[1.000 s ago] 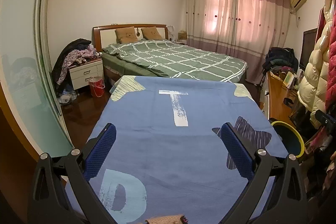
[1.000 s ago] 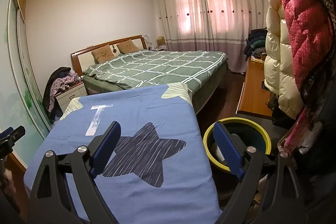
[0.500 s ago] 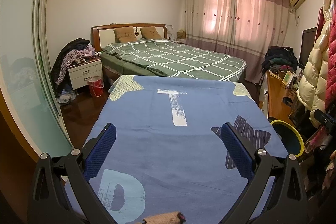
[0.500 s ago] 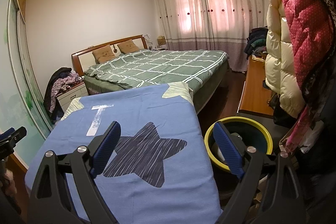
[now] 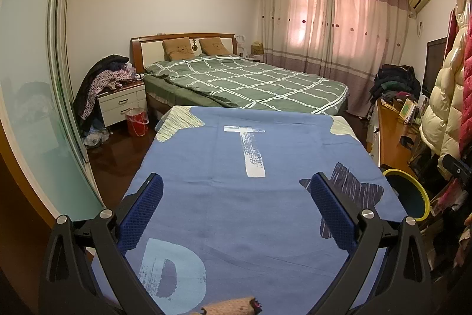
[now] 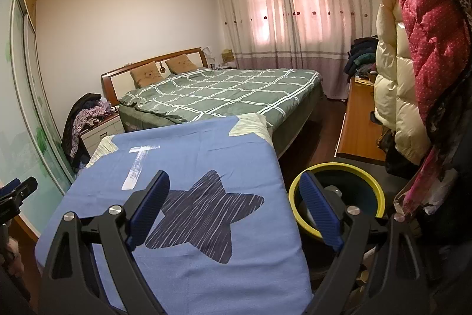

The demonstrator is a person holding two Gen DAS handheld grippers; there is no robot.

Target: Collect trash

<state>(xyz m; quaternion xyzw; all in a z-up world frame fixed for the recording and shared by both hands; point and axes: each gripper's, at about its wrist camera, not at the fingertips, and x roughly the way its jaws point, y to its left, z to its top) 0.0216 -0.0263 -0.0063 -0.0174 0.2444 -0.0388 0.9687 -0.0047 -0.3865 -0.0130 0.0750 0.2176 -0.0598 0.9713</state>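
Observation:
A dark bin with a yellow rim (image 6: 336, 166) stands on the floor to the right of a surface covered by a blue cloth (image 6: 191, 152). Something pale lies inside the bin. In the right wrist view, my right gripper (image 6: 233, 188) is open and empty; its left finger is over the cloth's dark star and its right finger is in front of the bin. My left gripper (image 5: 236, 197) is open and empty above the blue cloth (image 5: 236, 155), and the bin (image 5: 396, 172) is at the far right. A brown knitted thing (image 5: 230, 306) shows at the bottom edge. I see no loose trash on the cloth.
A bed with a green checked cover (image 5: 250, 81) lies beyond the cloth. A clothes-heaped nightstand (image 5: 122, 102) and a red bucket (image 5: 137, 120) stand left of it. A glass sliding door (image 5: 29, 114) lines the left. A wooden desk (image 6: 357, 132) and hanging padded jackets (image 6: 395, 73) crowd the right.
Both grippers stay where they were. Only the brown knitted thing at the bottom edge of the left wrist view has shifted slightly.

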